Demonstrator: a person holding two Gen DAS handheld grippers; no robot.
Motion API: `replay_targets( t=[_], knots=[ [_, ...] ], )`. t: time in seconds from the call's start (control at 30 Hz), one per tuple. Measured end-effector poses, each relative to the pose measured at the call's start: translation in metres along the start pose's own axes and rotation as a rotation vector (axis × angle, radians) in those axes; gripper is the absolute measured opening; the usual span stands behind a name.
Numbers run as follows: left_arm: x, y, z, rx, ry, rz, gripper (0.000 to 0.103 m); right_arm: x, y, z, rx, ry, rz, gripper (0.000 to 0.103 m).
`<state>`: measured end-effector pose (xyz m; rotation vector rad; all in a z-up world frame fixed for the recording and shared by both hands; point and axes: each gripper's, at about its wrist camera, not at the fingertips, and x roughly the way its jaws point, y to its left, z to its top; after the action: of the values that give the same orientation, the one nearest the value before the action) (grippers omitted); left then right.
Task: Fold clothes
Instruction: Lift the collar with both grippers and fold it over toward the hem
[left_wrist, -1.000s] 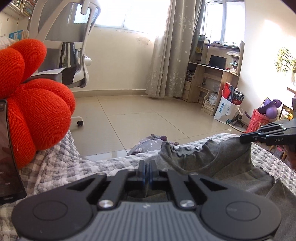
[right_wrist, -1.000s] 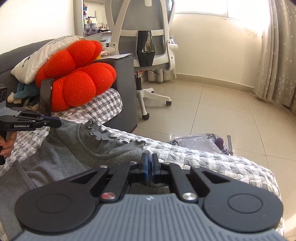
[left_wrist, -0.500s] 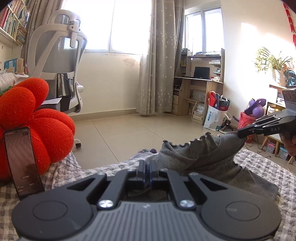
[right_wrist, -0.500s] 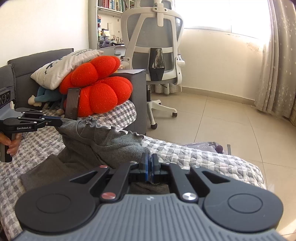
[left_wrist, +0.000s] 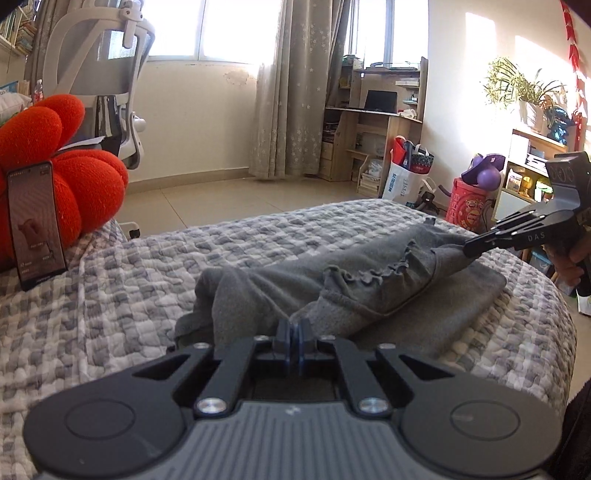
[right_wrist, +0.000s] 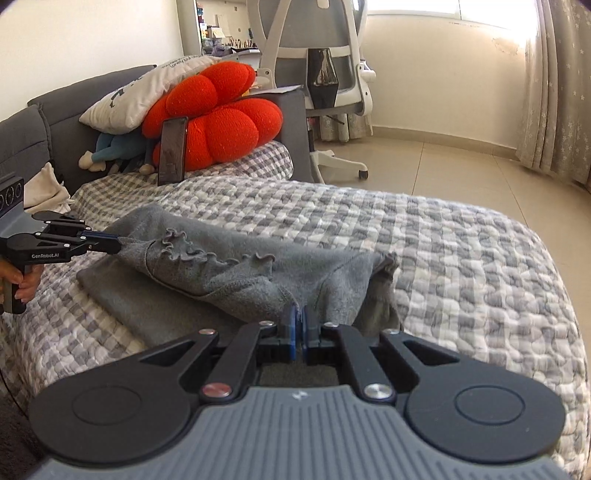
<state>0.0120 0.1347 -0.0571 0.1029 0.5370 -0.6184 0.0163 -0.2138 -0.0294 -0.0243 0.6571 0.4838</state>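
We start at the left gripper (left_wrist: 294, 334), low in the centre of its own view: its two blue-edged fingers are pressed together with a fold of the grey garment (left_wrist: 354, 280) pinched between them. In the right wrist view the same tool comes in from the left edge of the frame, clamped on the garment's far corner, with a hand (right_wrist: 20, 284) wrapped round its grip at the lower left.

The right gripper (right_wrist: 300, 325) sits low in the centre of its view, fingers likewise closed tight on a bunched edge of the cloth. Seen from the left wrist camera it enters from the right edge, its tips nipping the other end of the garment.

Between the two tools the grey garment is held up and stretched across the middle of both frames, a frilled seam (right_wrist: 207, 254) running along its upper layer. Its lower part lies flat on the grey-and-white checked quilt (right_wrist: 461, 251); we cannot tell how many layers lie folded beneath.

Further out, a phone (right_wrist: 173, 150) stands upright against a red knitted cushion (right_wrist: 221, 118) in the upper left of the right wrist view. A white office chair (right_wrist: 328, 59) stands on the tiled floor behind, at the top centre.
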Motion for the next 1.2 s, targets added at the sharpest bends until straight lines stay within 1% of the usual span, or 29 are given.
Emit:
replay_targets(
  t=[0.1,0.2,0.23,0.27,0.3,0.33,0.4,0.43,0.47,0.5,0.53,0.57,0.6,0.67,0.73,0.77,0.83,0.87,0.9,0.93,0.97,1.0,1.03,1.1,1.2],
  knots=[
    [0.006,0.0,-0.006,-0.003,0.026,0.01,0.004,0.007,-0.002,-0.009,0.033,0.019,-0.003,0.005],
    [0.01,0.001,-0.003,-0.002,0.044,0.01,0.005,0.01,-0.003,-0.012,0.057,0.02,0.001,0.006],
    [0.01,0.0,-0.001,0.001,0.049,0.005,0.005,0.01,-0.003,-0.012,0.062,0.019,0.005,0.006],
    [0.009,-0.001,0.001,0.005,0.053,0.0,0.005,0.008,-0.004,-0.012,0.071,0.016,0.017,0.011],
    [0.009,-0.002,0.002,0.008,0.058,-0.005,0.01,0.006,-0.005,-0.011,0.08,0.012,0.032,0.013],
    [0.008,-0.003,0.004,0.004,0.055,-0.019,0.013,0.004,-0.006,-0.011,0.09,0.007,0.047,0.013],
    [0.006,-0.005,0.006,-0.006,0.048,-0.049,0.028,-0.001,-0.008,-0.01,0.101,-0.001,0.071,0.014],
    [0.004,-0.006,0.007,-0.01,0.044,-0.064,0.032,-0.003,-0.008,-0.008,0.099,-0.005,0.076,0.014],
    [0.008,-0.008,0.009,-0.012,0.048,-0.072,0.037,-0.004,-0.008,-0.006,0.095,-0.01,0.08,0.017],
    [0.012,-0.009,0.012,-0.012,0.052,-0.08,0.037,-0.005,-0.007,-0.004,0.088,-0.014,0.08,0.024],
    [0.016,-0.01,0.014,-0.013,0.057,-0.087,0.037,-0.004,-0.006,-0.001,0.084,-0.02,0.086,0.029],
    [0.02,-0.012,0.016,-0.014,0.062,-0.094,0.038,-0.003,-0.005,0.002,0.081,-0.027,0.093,0.039],
    [0.025,-0.013,0.018,-0.014,0.067,-0.102,0.038,0.0,-0.003,0.004,0.08,-0.028,0.102,0.04],
    [0.035,-0.014,0.021,-0.025,0.081,-0.113,0.038,0.008,0.0,0.01,0.077,-0.027,0.121,0.04],
    [0.047,-0.013,0.022,-0.065,0.095,-0.131,0.037,0.02,0.001,0.011,0.078,-0.012,0.126,0.04],
    [0.049,-0.011,0.022,-0.085,0.09,-0.141,0.037,0.027,0.002,0.011,0.08,0.001,0.132,0.04],
    [0.052,-0.009,0.021,-0.126,0.075,-0.16,0.036,0.033,0.003,0.009,0.089,-0.004,0.149,0.04],
    [0.054,-0.008,0.021,-0.146,0.067,-0.17,0.033,0.035,0.004,0.007,0.094,-0.008,0.158,0.04],
    [0.05,-0.01,0.02,-0.136,0.057,-0.174,0.022,0.036,0.005,0.006,0.099,-0.016,0.168,0.04],
    [0.046,-0.012,0.02,-0.123,0.047,-0.177,0.016,0.035,0.006,0.006,0.104,-0.025,0.179,0.038],
    [0.041,-0.014,0.019,-0.109,0.037,-0.181,0.012,0.034,0.006,0.005,0.11,-0.029,0.193,0.027],
    [0.037,-0.016,0.018,-0.095,0.027,-0.184,0.009,0.033,0.005,0.004,0.116,-0.027,0.202,0.02],
    [0.033,-0.018,0.017,-0.081,0.017,-0.187,0.008,0.03,0.005,0.004,0.116,-0.029,0.207,0.02],
    [0.024,-0.022,0.016,-0.053,-0.004,-0.194,0.008,0.022,0.006,0.002,0.104,-0.04,0.211,0.016],
    [0.011,-0.028,0.014,-0.012,-0.035,-0.203,0.007,0.007,0.009,-0.001,0.082,-0.055,0.229,0.016]
  ],
)
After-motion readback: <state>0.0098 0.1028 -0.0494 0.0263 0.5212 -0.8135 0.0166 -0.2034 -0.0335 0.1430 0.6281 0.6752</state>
